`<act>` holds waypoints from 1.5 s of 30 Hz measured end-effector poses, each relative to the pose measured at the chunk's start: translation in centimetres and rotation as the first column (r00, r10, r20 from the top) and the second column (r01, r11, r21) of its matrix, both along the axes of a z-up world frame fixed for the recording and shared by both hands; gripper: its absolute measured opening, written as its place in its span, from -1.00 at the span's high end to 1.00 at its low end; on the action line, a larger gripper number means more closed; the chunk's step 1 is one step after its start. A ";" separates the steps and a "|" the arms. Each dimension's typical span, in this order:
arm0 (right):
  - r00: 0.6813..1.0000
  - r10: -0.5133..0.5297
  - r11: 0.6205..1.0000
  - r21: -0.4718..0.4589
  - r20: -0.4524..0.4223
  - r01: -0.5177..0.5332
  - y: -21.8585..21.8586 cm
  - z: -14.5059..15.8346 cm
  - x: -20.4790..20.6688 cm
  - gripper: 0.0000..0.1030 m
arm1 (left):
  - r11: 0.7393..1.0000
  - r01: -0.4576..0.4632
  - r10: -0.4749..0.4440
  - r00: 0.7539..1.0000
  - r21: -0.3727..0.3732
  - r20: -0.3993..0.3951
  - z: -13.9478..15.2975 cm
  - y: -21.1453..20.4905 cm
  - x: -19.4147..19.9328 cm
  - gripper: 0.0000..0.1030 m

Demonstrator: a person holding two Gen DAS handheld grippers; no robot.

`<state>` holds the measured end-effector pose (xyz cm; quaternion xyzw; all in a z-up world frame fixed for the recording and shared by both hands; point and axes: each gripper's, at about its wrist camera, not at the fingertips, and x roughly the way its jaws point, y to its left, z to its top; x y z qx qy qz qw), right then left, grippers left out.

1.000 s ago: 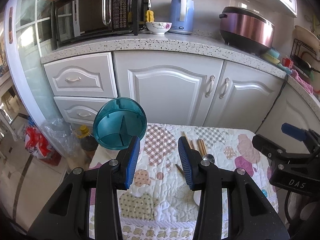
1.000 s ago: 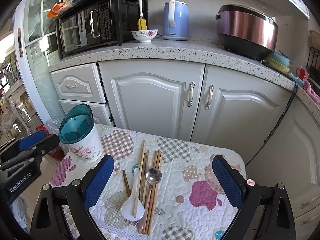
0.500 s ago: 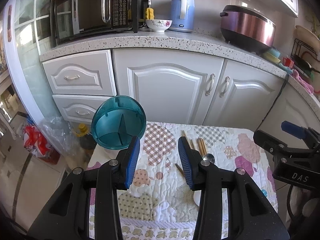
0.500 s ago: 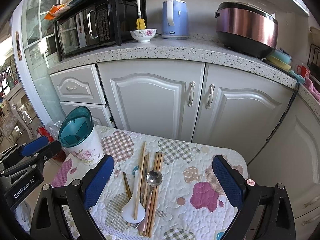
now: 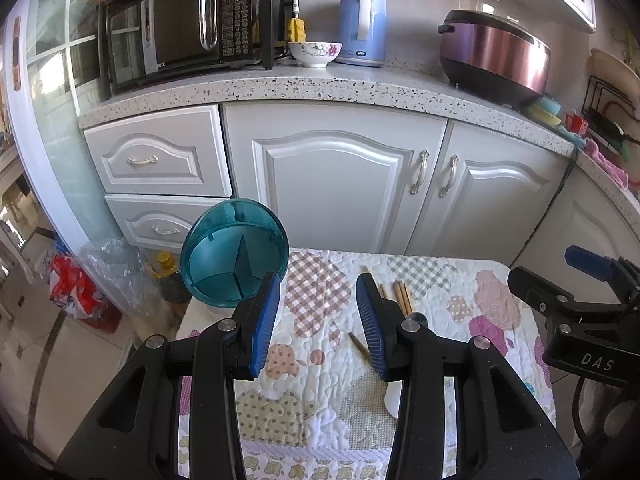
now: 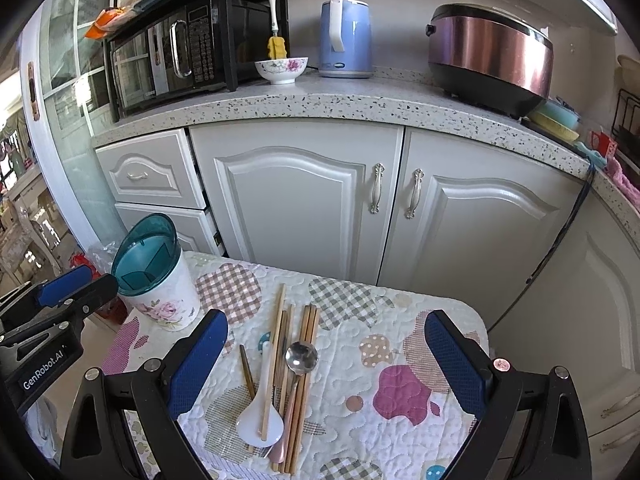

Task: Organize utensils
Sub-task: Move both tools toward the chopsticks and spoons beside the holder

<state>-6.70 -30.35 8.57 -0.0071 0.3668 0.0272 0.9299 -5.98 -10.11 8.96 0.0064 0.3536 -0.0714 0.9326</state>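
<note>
A white flowered utensil holder (image 6: 168, 304) with a teal divided insert (image 5: 234, 254) stands at the table's far left corner. Several wooden chopsticks (image 6: 306, 360), a metal spoon (image 6: 301, 356) and a white soup spoon (image 6: 260, 420) lie in a loose bundle in the middle of the quilted cloth (image 6: 400, 380). My right gripper (image 6: 326, 360) hovers above that bundle, open wide and holding nothing. My left gripper (image 5: 316, 320) is open too, empty, above the cloth just right of the holder. In the left wrist view, the right finger hides part of the bundle.
White cabinet doors (image 6: 296, 208) and a speckled counter (image 6: 320, 100) rise right behind the small table. A microwave (image 5: 180, 28), bowl, kettle (image 6: 346, 32) and rice cooker (image 6: 488, 52) sit on the counter. Bags and a bottle (image 5: 164, 264) stand on the floor left of the table.
</note>
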 end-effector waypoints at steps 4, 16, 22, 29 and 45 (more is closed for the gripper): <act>1.000 0.000 1.000 -0.003 0.001 0.000 0.0 0.2 0.1 -0.90 | 1.000 0.002 -0.002 1.000 0.004 -0.003 -0.1 0.0 0.1 0.24; 1.000 0.004 1.000 -0.009 -0.006 -0.004 0.0 0.1 0.4 -0.90 | 1.000 0.006 -0.006 1.000 0.007 -0.012 -0.3 -0.5 0.5 0.24; 1.000 0.001 1.000 -0.011 -0.011 -0.001 0.0 0.0 0.5 -0.90 | 1.000 0.009 -0.009 1.000 0.006 -0.018 -0.4 -0.8 0.7 0.24; 1.000 0.000 1.000 -0.014 -0.025 0.000 0.0 -0.3 0.8 -0.90 | 1.000 0.012 -0.012 1.000 0.005 -0.025 -0.6 -1.0 0.9 0.24; 0.999 0.005 1.000 -0.014 -0.048 -0.006 -0.2 -1.2 1.3 -0.90 | 1.000 0.019 -0.019 0.999 0.009 -0.046 -1.4 -1.6 1.5 0.24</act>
